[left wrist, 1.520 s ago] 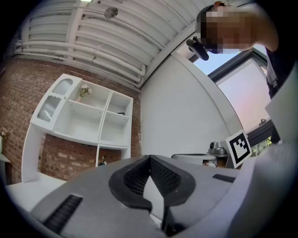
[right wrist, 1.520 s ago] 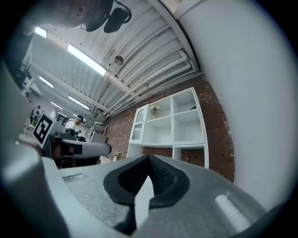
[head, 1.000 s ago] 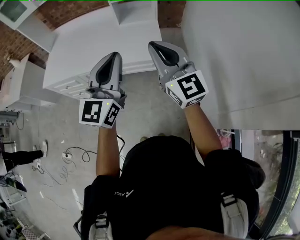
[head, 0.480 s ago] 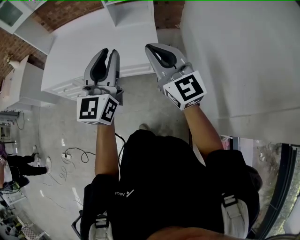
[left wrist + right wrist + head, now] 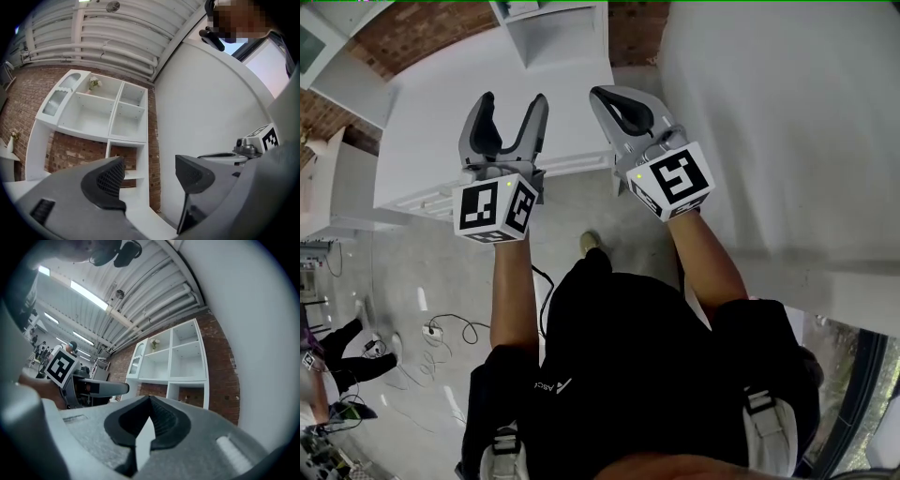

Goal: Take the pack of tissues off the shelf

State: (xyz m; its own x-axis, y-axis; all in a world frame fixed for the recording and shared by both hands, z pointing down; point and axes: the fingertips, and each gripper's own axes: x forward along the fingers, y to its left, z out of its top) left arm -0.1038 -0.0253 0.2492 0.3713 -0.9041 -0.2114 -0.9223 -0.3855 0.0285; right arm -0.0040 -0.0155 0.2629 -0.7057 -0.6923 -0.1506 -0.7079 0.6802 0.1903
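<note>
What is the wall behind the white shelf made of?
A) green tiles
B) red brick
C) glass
B: red brick shows beside and under the shelf in both gripper views.

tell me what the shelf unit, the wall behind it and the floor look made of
Shelf unit: probably painted or laminated board; smooth matte white, thin flat panels.
Wall: bare red-brown brick, with mortar lines visible.
Floor: likely polished concrete; grey, seamless, with light streaks reflected in it.
</note>
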